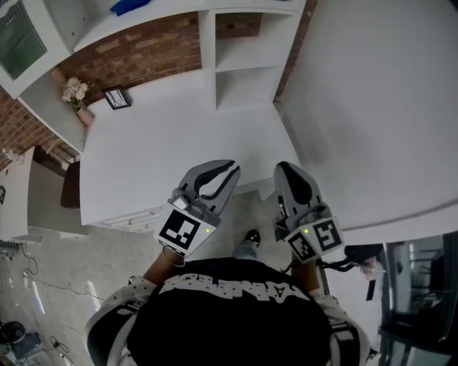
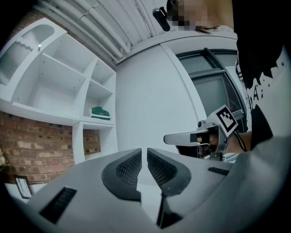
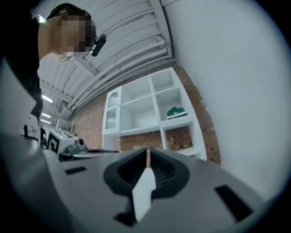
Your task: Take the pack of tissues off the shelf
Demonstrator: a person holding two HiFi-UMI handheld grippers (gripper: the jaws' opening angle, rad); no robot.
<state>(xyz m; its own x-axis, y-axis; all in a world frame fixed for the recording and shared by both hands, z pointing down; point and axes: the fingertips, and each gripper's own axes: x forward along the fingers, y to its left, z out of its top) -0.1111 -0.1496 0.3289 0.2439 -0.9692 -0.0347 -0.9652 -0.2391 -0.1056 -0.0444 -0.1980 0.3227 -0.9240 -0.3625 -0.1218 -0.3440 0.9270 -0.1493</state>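
The pack of tissues (image 2: 100,113) is green and lies in a right-hand cubby of the white shelf unit (image 2: 59,95); the right gripper view shows the pack of tissues (image 3: 176,111) too, far off. My left gripper (image 2: 144,151) points level at the shelves with a narrow gap between its pads and nothing in it. My right gripper (image 3: 148,153) has its pads together, empty. In the head view the left gripper (image 1: 229,167) and right gripper (image 1: 283,169) hover side by side over the front edge of a white counter (image 1: 157,157), well short of the shelves.
A vase of flowers (image 1: 75,93) and a small picture frame (image 1: 117,97) stand at the counter's back left by the brick wall. A white wall (image 1: 372,107) rises on the right. A blue thing (image 1: 132,6) shows on a shelf at the top edge.
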